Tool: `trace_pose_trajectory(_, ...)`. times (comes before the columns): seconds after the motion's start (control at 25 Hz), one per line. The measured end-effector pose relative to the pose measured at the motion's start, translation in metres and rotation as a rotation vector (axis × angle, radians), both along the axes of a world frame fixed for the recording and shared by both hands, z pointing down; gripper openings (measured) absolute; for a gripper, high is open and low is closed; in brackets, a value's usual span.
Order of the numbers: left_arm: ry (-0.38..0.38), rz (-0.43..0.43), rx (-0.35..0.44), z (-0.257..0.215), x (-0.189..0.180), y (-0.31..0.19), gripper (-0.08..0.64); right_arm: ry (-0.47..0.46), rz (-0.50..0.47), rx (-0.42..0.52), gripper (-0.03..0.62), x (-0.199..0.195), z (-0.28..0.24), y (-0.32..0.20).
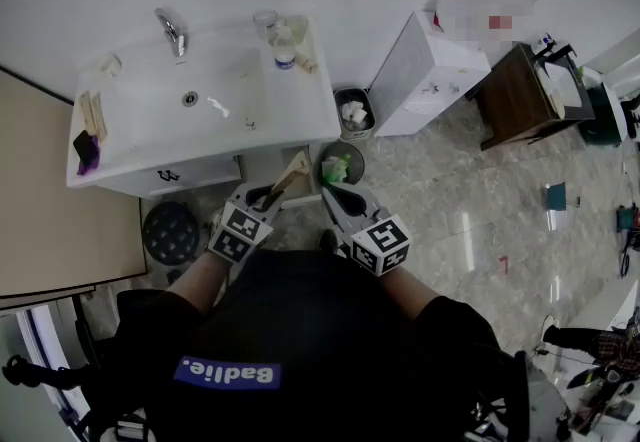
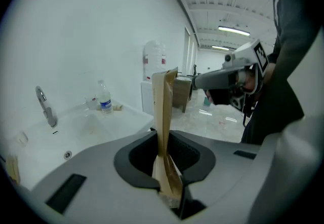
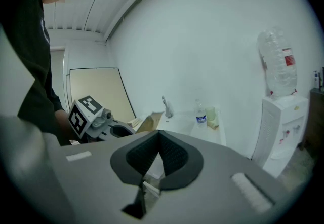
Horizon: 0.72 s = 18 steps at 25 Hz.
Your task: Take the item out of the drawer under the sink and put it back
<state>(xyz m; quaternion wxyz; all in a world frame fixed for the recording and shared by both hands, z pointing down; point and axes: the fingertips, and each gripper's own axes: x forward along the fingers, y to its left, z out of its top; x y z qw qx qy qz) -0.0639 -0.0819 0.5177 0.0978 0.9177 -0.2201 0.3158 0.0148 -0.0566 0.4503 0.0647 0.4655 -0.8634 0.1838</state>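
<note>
— One item looks to be out already: holding the flat brown paper bag (image 2: 163, 116) upright in the left gripper (image 2: 169, 195), fingers clamped on its bottom edge, out in front of the sink (image 1: 130, 120) and about level with its rim.

— And the right gripper (image 3: 144, 185)?

— Carrying nothing; fingers drawn together, just to the right of the bag, also in front of the sink.

— Advice for putting it back?

— Probably best to keep the pinch firm, given such thin, bendy paper. Lower it edge-first toward the drawer front (image 1: 200, 173) below the sink. Steer the free top end away from the sink's edge. Let go only once resting inside. Can't tell from here whether open or closed down there; bring in the idle gripper for the pull if needed.

— Anything readable?

— "Badlie." in white on a blue strip (image 1: 228, 373) across the black shirt (image 1: 300, 330). Blue label on the clear bottle (image 2: 105, 100) at the back of the sink, too small to read. Same for the red label on the water-cooler bottle (image 3: 277, 63) to the right of the sink. Only square black-and-white markers on the gripper cubes (image 1: 382, 245), no words.
</note>
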Motion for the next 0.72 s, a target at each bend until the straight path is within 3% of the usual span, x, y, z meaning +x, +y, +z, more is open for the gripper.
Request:
trace_pose_trajectory(0.28,0.275,-0.088,-0.013,-0.072,-0.006,0.008,0.064,0.009,-0.05,-0.016,-0.008,-0.02,0.001,-0.001)
trace_pose_trajectory(0.44,0.39,-0.121,-0.009,-0.095,-0.016,0.013,0.064,0.009,-0.076,-0.024,-0.008,-0.028,0.003,-0.004)
trace_pose_trajectory(0.72,0.471,-0.131,0.062,-0.127,-0.025,0.025,0.064,0.019,-0.137,-0.026,-0.008,-0.044,0.005,-0.007)
